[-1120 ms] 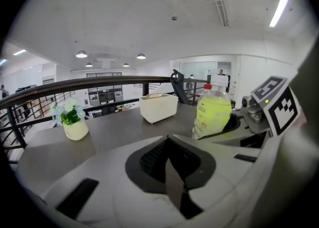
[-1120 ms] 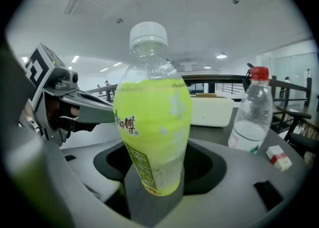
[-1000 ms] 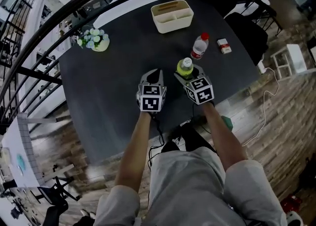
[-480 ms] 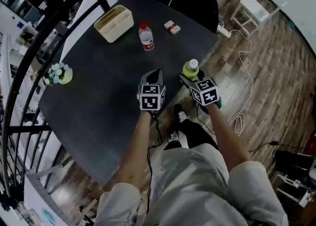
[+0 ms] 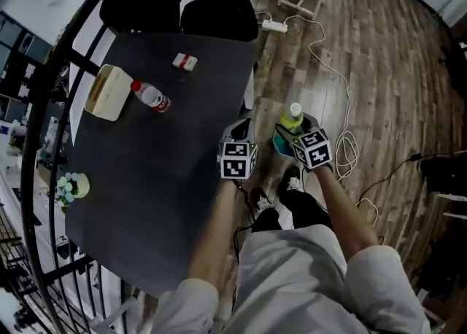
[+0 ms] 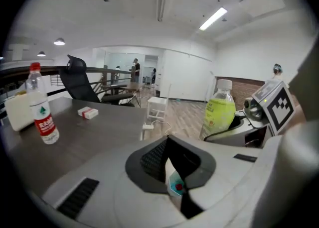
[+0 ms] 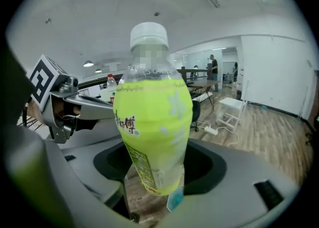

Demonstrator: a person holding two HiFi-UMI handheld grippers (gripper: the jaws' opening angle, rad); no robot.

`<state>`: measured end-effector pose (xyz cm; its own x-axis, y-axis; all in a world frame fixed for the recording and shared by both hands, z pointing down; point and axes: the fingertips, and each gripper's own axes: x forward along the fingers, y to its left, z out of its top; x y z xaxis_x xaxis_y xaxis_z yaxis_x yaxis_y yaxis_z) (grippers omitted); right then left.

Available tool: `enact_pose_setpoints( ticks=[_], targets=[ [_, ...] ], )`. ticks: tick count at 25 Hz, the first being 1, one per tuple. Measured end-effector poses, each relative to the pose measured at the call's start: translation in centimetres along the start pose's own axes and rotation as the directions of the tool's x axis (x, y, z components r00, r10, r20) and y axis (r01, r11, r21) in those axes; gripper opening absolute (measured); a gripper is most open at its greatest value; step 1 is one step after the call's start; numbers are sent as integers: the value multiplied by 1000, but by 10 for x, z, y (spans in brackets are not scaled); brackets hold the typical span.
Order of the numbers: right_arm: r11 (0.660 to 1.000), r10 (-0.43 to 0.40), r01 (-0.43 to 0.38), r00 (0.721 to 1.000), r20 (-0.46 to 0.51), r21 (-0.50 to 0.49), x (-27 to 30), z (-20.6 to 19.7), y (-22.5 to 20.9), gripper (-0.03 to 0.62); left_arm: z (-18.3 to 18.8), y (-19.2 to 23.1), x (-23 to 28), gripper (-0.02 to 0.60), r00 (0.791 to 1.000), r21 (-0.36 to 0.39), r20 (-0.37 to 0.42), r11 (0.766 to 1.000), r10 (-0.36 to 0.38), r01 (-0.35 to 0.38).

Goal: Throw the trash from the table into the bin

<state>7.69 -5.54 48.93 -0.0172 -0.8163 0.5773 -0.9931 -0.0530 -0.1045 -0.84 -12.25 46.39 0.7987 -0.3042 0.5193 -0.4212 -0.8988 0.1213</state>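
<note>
Mostly lime bottle (image 7: 153, 122), white cap (image 7: 148, 34), gripped

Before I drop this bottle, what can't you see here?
- Bin: head view shows only a teal sliver, maybe it, under the right gripper; opening hidden.
- Green bottle: band below the cap is blurred, right gripper view.
- Small box: print too small in head and left gripper views.
- Cream caddy: contents too small in head view.
</note>
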Motion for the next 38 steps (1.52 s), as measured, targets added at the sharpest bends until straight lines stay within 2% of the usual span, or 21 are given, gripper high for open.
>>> enact_pose_setpoints(
  ticks=[4,9,15,19,26,30,38],
  targets=[
    [995,-44,47,999,-32,88,-19,-37,-36,302,-7,-40,37,29,996,32,-44,996,-83,85],
    [976,-78,87,996,-50,199,-33,-78,-71,302,-27,-74,60,29,985,66,-117,988,-129,137],
    [984,-61,75,994,-91,162,-23,-108,-78,302,-48,-81,75,29,975,63,-182,987,-132,145],
    [974,-57,79,992,-111,213,-12,-135,-86,302,-75,-83,87,29,962,59,-237,987,-134,152],
    [951,-70,113,985,-156,287,10,-203,-106,302,-150,-85,118,29,930,55,-333,982,-152,180],
    [926,-71,137,978,-195,352,21,-254,-109,302,-202,-94,127,29,890,57,-422,975,-171,214],
    [904,-80,170,969,-236,393,46,-339,-124,302,-300,-104,172,29,846,31,-494,969,-198,245]
  ],
)
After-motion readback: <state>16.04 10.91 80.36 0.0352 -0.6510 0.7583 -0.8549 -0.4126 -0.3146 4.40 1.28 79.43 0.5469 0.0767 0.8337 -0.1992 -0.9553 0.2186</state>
